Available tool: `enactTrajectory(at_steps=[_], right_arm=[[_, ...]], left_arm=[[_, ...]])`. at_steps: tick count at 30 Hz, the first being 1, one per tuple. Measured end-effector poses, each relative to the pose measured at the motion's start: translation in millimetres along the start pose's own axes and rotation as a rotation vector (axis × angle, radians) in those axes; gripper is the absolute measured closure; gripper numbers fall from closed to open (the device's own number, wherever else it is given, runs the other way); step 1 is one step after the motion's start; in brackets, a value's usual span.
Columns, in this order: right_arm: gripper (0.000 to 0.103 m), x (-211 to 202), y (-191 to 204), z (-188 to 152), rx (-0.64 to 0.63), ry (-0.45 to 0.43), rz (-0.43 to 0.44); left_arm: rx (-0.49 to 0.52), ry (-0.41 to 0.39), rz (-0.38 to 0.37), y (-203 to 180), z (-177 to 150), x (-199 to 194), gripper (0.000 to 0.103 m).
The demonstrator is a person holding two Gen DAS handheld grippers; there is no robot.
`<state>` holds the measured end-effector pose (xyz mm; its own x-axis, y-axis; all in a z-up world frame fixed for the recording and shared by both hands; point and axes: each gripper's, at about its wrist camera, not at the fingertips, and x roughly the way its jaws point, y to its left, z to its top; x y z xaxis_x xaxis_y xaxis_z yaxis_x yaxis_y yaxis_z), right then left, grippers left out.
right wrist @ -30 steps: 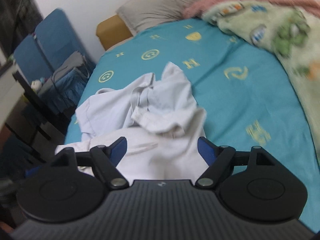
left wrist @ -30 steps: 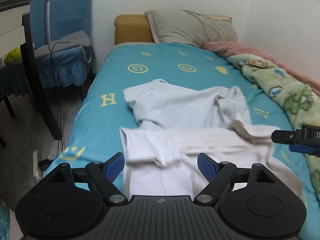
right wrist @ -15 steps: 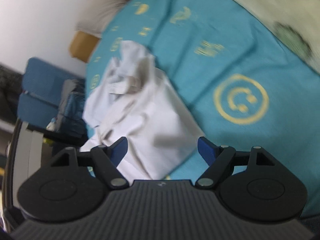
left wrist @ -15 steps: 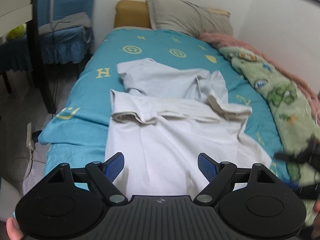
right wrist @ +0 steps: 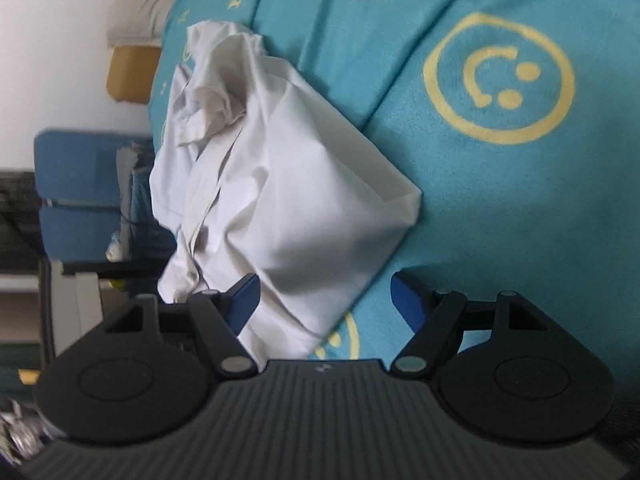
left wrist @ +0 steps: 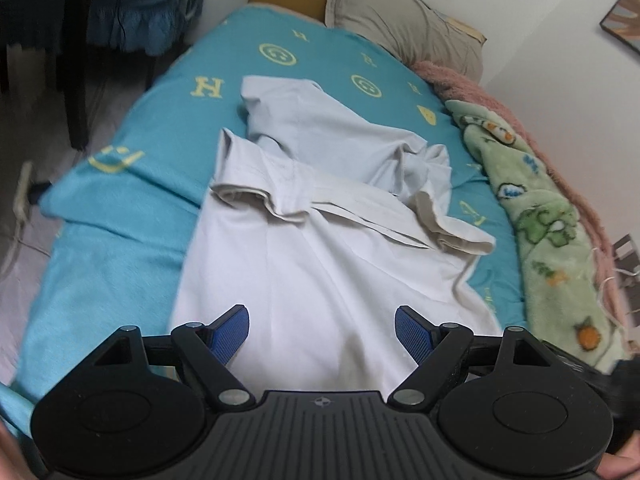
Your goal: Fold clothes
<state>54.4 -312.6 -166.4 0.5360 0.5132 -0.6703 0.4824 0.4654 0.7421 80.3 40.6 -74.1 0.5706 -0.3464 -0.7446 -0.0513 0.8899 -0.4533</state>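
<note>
The white shirt's [left wrist: 320, 248] hem is hidden behind the left gripper [left wrist: 322, 330], near the bed's [left wrist: 120, 240] foot edge. Both the left gripper and the right gripper [right wrist: 325, 294] stand wide open, holding nothing; contact with the cloth cannot be determined.

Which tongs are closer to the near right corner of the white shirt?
Right. The right tongs hang open just short of that white shirt corner. The left tongs sit open over the hem's middle, farther from it.
</note>
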Motion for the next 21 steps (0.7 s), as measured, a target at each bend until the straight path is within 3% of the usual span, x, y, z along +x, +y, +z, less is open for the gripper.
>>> enactTrajectory(at_steps=[2, 5, 7, 10, 14, 16, 19, 21], right_arm=[[0.029, 2.8, 1.2, 0.6, 0.012, -0.026, 0.015], [0.053, 1.8, 0.4, -1.5, 0.021, -0.063, -0.005], [0.075, 0.3, -3.1, -2.2, 0.035, -0.079, -0.015], [0.088, -5.5, 2.5, -3.3, -0.003, -0.099, -0.009], [0.093, -19.9, 19.2, -8.9, -0.097, -0.15, 0.042], [0.094, -27.4, 24.5, -10.4, -0.118, -0.174, 0.08], [0.094, -32.2, 27.2, -8.8, -0.12, -0.192, 0.116], [0.094, -35.4, 28.9, -7.6, -0.12, -0.203, 0.139]], left_arm=[[-0.045, -0.005, -0.05, 1.9, -0.5, -0.8, 0.021], [-0.094, 0.005, -0.143, 2.2, -2.1, 0.7, 0.021], [-0.11, 0.053, -0.214, 0.0, -5.1, 8.4, 0.021], [-0.147, 0.171, -0.322, -4.0, -13.7, 28.7, 0.021], [-0.212, 0.333, -0.425, -7.1, -27.8, 62.3, 0.021], [-0.247, 0.374, -0.436, -5.1, -31.9, 76.1, 0.021], [-0.316, 0.367, -0.407, 6.1, -31.3, 90.4, 0.022], [-0.357, 0.322, -0.384, 13.9, -29.6, 88.0, 0.023]])
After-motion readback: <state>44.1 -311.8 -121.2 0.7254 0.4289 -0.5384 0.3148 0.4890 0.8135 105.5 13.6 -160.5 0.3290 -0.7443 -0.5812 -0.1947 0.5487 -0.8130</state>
